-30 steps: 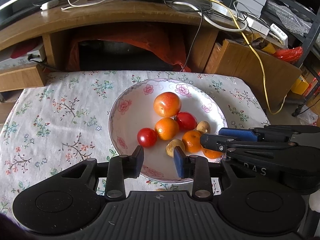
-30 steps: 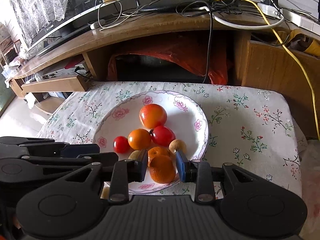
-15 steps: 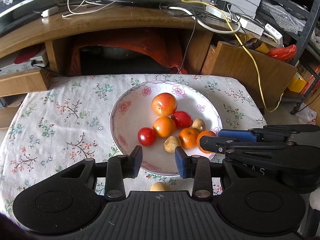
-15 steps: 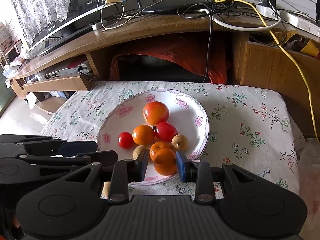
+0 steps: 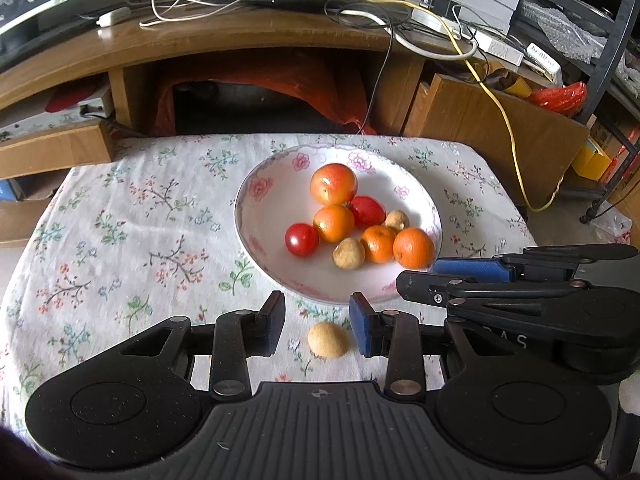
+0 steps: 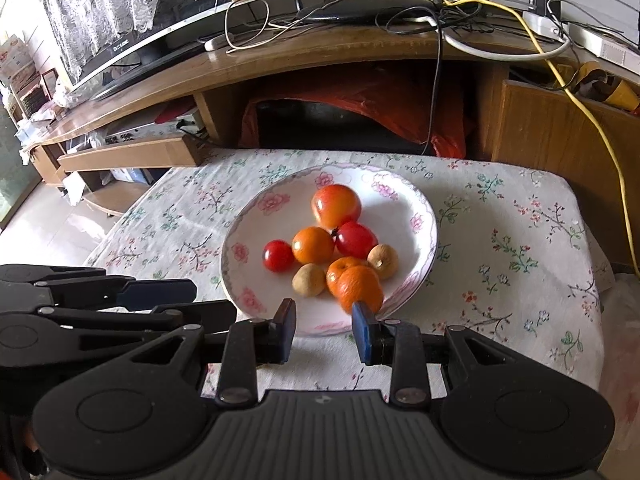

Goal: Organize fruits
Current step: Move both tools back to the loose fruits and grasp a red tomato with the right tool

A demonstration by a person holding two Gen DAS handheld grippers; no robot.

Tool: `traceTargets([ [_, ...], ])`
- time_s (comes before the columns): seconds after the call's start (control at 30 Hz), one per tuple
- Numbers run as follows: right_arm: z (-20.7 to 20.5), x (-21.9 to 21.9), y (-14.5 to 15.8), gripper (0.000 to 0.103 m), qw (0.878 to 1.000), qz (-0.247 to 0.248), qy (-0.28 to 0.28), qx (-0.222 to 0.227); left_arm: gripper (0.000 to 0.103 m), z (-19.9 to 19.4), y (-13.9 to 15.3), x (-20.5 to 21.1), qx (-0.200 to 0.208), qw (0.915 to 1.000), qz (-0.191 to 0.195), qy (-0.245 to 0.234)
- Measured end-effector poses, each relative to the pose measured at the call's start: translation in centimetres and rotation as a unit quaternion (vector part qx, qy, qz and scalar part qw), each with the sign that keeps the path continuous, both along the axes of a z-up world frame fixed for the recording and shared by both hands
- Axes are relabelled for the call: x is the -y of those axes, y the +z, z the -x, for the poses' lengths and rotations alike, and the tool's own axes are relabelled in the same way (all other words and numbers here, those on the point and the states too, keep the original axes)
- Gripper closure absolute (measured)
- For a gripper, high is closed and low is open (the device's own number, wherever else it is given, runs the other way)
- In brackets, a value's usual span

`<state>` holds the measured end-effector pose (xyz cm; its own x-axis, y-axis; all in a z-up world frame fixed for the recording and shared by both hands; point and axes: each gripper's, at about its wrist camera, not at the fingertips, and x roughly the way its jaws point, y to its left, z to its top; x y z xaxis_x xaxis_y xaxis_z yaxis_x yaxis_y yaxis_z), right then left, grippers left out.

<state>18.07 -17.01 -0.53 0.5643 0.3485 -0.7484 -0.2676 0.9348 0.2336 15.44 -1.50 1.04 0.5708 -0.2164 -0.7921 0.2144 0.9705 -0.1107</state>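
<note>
A white floral plate (image 5: 272, 236) (image 6: 416, 220) holds several fruits: a large red-orange one (image 5: 333, 183), two red tomatoes, oranges and small tan fruits. An orange (image 6: 360, 288) (image 5: 413, 248) lies at the plate's near right edge, just beyond my right gripper (image 6: 324, 330), which is open and empty. My left gripper (image 5: 316, 326) is open and empty. One tan fruit (image 5: 328, 339) lies on the tablecloth between its fingers, in front of the plate.
The plate stands on a floral tablecloth (image 5: 120, 220) over a small table. A wooden TV stand (image 6: 320, 52) with cables and a monitor stands close behind. The table edge drops off at left and right.
Both grippers have pulled back from the plate. The right gripper opened wider and the orange between its fingers now lies on the plate. The tan fruit on the cloth came into view.
</note>
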Motion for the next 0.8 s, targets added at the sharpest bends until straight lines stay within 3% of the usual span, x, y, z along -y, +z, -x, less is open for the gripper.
traceTargets([
  [0.63, 3.2, -2.5, -1.5, 0.072, 0.998, 0.003, 0.047, -0.033, 0.053, 3.6, -1.3, -2.5, -0.032, 0.9993, -0.019, 0.005],
  [0.8, 3.4, -3.1, -2.1, 0.070, 0.997, -0.003, 0.063, -0.049, 0.052, 3.2, -1.1, -4.9, -0.034, 0.9983, -0.011, 0.047],
])
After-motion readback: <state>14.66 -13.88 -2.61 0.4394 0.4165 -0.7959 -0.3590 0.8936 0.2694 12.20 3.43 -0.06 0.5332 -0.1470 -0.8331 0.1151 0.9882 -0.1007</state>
